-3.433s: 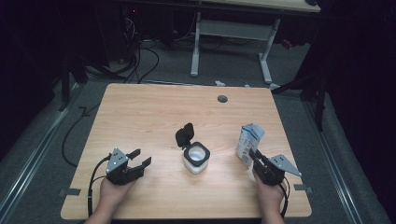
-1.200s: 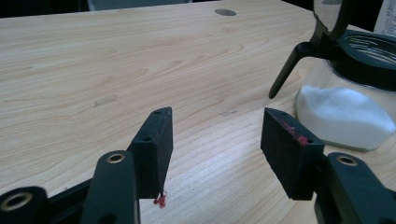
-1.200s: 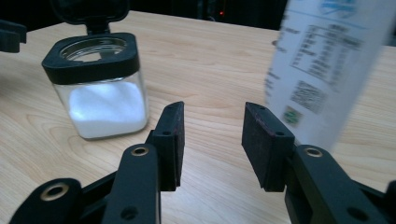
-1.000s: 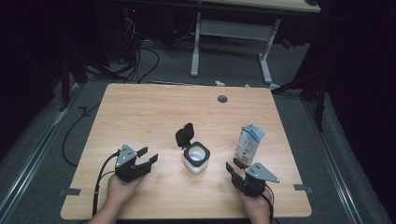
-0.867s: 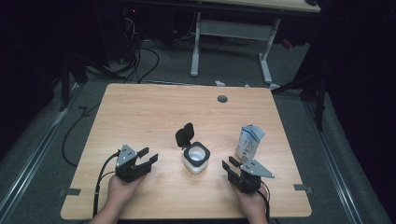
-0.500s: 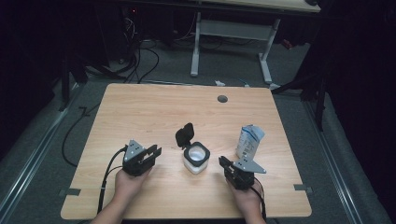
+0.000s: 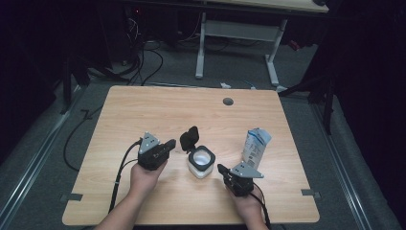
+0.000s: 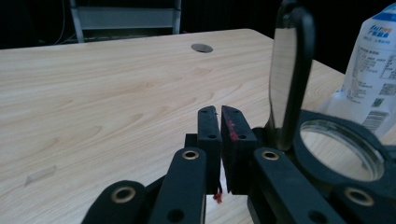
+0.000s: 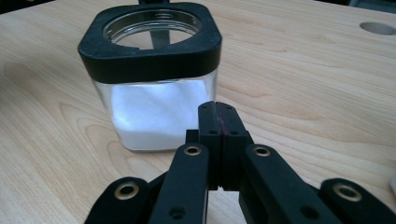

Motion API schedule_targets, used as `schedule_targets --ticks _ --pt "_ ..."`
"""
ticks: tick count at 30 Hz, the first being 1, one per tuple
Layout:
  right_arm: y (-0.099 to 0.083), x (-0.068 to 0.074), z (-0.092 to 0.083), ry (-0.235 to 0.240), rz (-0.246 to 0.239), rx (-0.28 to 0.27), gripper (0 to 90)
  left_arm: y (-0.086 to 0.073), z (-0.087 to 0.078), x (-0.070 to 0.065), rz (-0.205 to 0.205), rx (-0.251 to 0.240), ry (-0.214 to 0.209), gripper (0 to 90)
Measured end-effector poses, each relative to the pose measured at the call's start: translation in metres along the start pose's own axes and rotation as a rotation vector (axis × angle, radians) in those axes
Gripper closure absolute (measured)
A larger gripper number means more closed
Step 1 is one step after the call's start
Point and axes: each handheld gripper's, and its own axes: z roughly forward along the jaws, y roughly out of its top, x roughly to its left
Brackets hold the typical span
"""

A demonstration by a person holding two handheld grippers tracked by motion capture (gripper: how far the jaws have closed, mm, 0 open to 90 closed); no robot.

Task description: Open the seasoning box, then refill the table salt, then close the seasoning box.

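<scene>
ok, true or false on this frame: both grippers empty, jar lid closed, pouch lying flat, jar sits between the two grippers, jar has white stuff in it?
1. Both the left gripper and the right gripper are shut with nothing between the jaws. True.
2. The hinged black lid of the square glass jar with the black rim is closed. False: it stands open, tilted up.
3. The white and blue pouch lies flat on the wooden table. False: it stands upright.
4. The jar sits between the two grippers. True.
5. The jar holds white powder. True, the right gripper view shows it partly filled.
</scene>
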Motion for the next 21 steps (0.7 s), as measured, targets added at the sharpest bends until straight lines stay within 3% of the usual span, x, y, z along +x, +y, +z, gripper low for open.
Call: schedule_targets --ticks 21 --pt "0.002 0.014 0.005 0.028 -0.026 0.005 89.9 -0.001 0.003 -0.025 0.023 -0.017 -0.069 90.0"
